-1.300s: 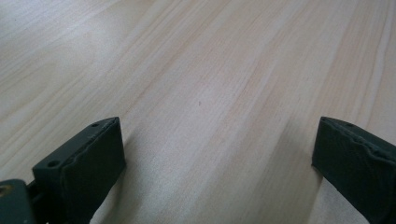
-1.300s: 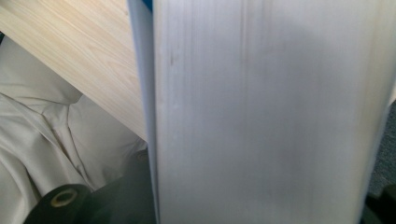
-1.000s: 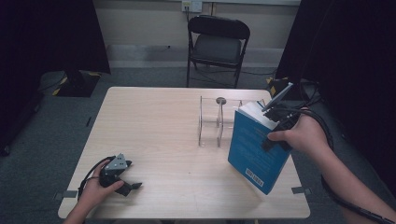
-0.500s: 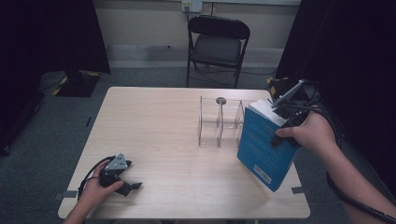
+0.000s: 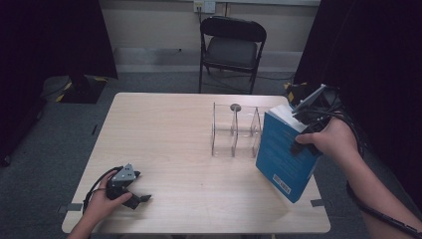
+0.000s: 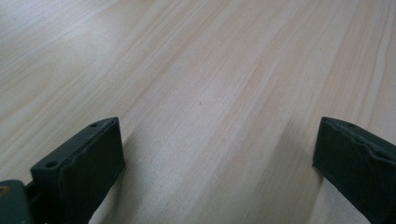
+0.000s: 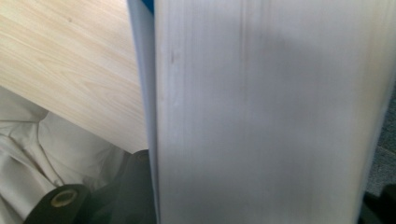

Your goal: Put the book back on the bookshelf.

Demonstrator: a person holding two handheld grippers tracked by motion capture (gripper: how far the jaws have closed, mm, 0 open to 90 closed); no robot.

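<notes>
A thick blue book point(image 5: 283, 154) hangs tilted over the right side of the table, its lower corner close to the tabletop. My right gripper point(image 5: 304, 119) is shut on its upper end, held by a hand coming in from the right. In the right gripper view the book's pale page edge point(image 7: 271, 112) stands between the jaws, with the blue cover at its left. My left gripper point(image 5: 137, 198) rests on the table near the front left corner. Its jaws stand wide apart over bare wood point(image 6: 215, 154), with nothing between them.
A clear acrylic rack point(image 5: 234, 132) with upright dividers stands right of the table's middle, just left of the book. The pale wooden table point(image 5: 164, 129) has a black folding chair point(image 5: 231, 47) behind its far edge. Dark curtains hang on both sides.
The right hand has carried the book a little to the right and away from the rack. The left gripper has stayed where it was.
</notes>
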